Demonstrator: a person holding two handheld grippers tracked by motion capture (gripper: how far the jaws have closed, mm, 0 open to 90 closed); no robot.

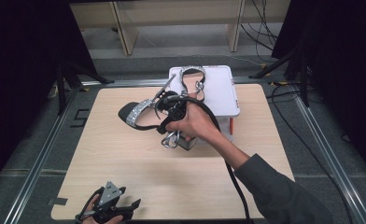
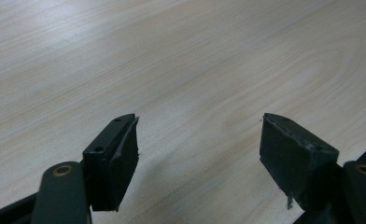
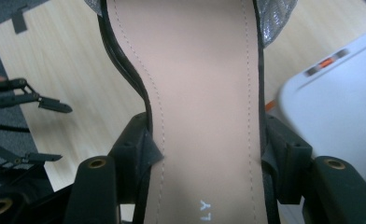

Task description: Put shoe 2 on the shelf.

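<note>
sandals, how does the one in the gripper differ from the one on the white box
The held sandal is clamped across its insole by the right gripper and hangs above the table, toe pointing left. The other sandal lies loose on the white box, with no gripper on it. The held one shows its tan insole and wide silver toe band close up; the other looks small and far off. Both have sparkly silver straps and look like a pair.

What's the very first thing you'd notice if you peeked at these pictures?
A black high-heeled sandal with a glittery silver strap, held up over the middle of the pale wooden table by the right gripper, which squeezes its pinkish insole from both sides. Its matching sandal lies on a white box at the table's far edge. The left gripper waits open at the near edge.
</note>
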